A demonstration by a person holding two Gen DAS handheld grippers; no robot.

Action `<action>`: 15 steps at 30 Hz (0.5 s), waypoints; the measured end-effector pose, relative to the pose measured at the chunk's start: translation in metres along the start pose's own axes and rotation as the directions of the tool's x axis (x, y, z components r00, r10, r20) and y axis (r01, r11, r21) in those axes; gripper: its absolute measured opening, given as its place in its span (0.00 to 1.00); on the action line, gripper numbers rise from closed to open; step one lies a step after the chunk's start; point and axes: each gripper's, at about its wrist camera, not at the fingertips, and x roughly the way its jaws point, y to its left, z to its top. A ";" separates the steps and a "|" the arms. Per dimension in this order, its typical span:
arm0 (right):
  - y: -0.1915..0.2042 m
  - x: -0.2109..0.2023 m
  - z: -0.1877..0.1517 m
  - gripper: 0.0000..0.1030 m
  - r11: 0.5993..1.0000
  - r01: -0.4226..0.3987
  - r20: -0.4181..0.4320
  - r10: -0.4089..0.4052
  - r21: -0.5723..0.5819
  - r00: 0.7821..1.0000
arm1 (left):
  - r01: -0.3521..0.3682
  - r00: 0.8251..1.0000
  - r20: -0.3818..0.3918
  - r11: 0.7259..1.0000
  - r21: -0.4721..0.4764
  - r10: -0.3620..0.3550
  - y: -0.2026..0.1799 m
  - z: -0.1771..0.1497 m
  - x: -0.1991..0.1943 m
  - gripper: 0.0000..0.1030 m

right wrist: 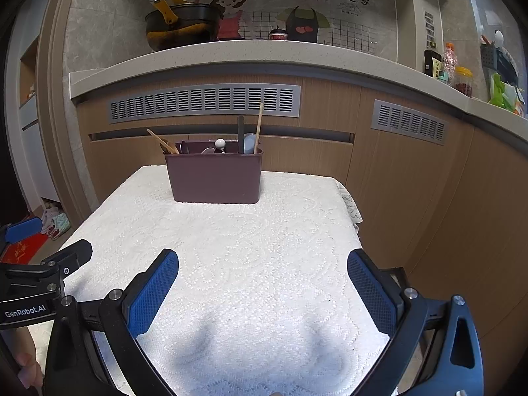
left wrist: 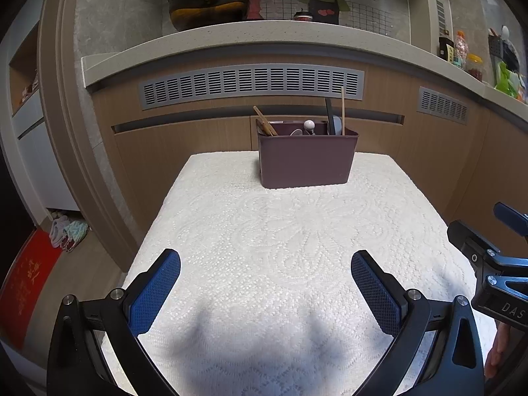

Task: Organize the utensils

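A dark maroon utensil caddy point(left wrist: 307, 161) point(right wrist: 216, 178) stands at the far edge of a small table under a white lace cloth point(left wrist: 280, 247) point(right wrist: 250, 264). Sticking out of it are wooden chopsticks point(left wrist: 265, 120) point(right wrist: 162, 142), a tall wooden stick point(left wrist: 343, 110) point(right wrist: 258, 127), a black handle point(left wrist: 330, 115) point(right wrist: 240, 132) and a white round-ended piece point(left wrist: 309, 124) point(right wrist: 219, 144). My left gripper point(left wrist: 265, 260) hovers open over the near cloth, nothing between its blue pads. My right gripper point(right wrist: 263, 260) is open too, equally empty, beside the left one.
Wooden cabinets with grey vent grilles point(left wrist: 250, 84) rise right behind the table. A counter point(left wrist: 231, 36) above holds a black pan with yellow handle point(left wrist: 208, 3), and bottles and jars point(right wrist: 448, 66) at right. Slippers and a red mat point(left wrist: 29, 280) lie on the floor at left.
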 end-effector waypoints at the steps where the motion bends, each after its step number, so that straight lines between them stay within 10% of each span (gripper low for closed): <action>1: -0.001 0.000 0.000 0.99 1.000 -0.002 -0.001 0.002 0.002 1.000 | 0.000 1.000 0.001 1.000 0.002 0.000 0.000 0.000 0.000 1.00; 15: -0.003 0.000 -0.001 0.99 1.000 -0.002 -0.004 0.002 0.011 1.000 | -0.010 1.000 0.012 1.000 0.002 0.010 0.000 0.000 -0.004 1.00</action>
